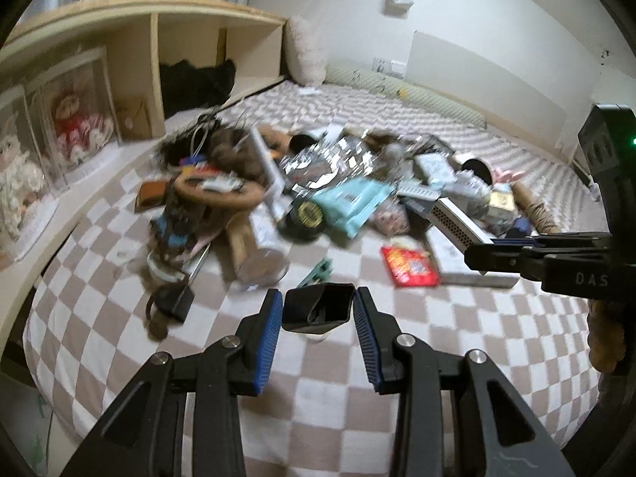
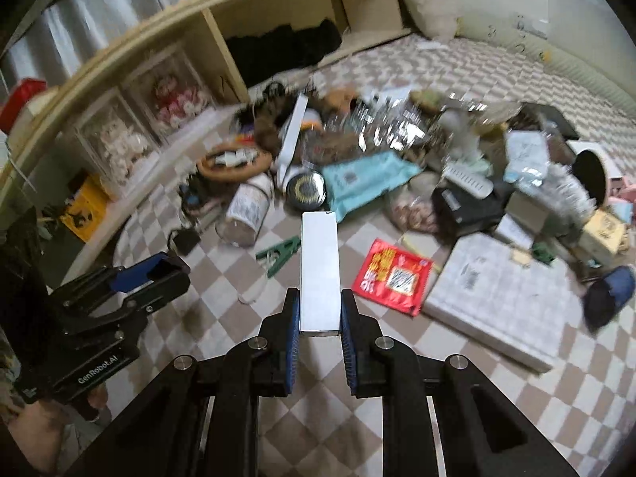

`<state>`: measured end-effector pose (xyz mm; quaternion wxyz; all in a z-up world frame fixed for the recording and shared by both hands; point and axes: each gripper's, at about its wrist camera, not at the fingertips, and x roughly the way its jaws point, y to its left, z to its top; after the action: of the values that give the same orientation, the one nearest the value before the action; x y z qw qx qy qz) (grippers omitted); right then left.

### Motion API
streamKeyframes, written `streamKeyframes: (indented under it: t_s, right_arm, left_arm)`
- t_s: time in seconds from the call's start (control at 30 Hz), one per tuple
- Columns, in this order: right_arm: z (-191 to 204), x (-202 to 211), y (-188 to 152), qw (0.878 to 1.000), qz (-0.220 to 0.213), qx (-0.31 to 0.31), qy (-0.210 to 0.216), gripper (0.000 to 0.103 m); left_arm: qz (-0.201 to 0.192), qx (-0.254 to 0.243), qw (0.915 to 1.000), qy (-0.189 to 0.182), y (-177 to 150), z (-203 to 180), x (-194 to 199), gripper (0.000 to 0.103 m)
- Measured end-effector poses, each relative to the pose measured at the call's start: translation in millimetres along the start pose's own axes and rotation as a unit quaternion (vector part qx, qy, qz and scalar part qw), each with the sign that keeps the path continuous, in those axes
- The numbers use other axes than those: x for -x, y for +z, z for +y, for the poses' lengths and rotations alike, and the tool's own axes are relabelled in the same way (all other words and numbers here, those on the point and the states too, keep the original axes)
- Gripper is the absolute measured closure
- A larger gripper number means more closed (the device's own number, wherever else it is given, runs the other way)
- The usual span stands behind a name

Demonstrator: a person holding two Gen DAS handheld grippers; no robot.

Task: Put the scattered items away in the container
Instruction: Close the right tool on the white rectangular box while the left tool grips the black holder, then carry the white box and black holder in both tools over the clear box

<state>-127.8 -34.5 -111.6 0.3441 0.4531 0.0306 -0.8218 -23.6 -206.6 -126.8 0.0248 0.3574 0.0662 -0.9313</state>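
My left gripper (image 1: pixel 318 306) is shut on a small black box-shaped item (image 1: pixel 320 309), held above the checkered blanket (image 1: pixel 457 357). It also shows in the right wrist view (image 2: pixel 155 274) at the left. My right gripper (image 2: pixel 318 310) is shut on a long white rectangular box (image 2: pixel 320 274) that points forward. It also shows at the right of the left wrist view (image 1: pixel 489 258). A heap of scattered items (image 1: pixel 338 183) lies ahead on the blanket. No container is clearly identifiable.
A red packet (image 2: pixel 391 276), a green clip (image 2: pixel 278 254), a clear jar (image 2: pixel 248 208), a teal pouch (image 2: pixel 365 179) and a flat white box (image 2: pixel 501 298) lie nearest. A wooden shelf (image 1: pixel 159 63) with boxed dolls runs along the left.
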Motion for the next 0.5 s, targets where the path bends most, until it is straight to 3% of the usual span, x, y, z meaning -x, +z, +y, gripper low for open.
streamKeyframes:
  t_s: [0.5]
  right_arm:
    - [-43.8,77.2,-7.3,0.997,-0.060,-0.043,-0.033,0.084]
  left_arm:
    - [-0.029,-0.037,0.9986,-0.024,34.3,-63.1,21.1,0.066]
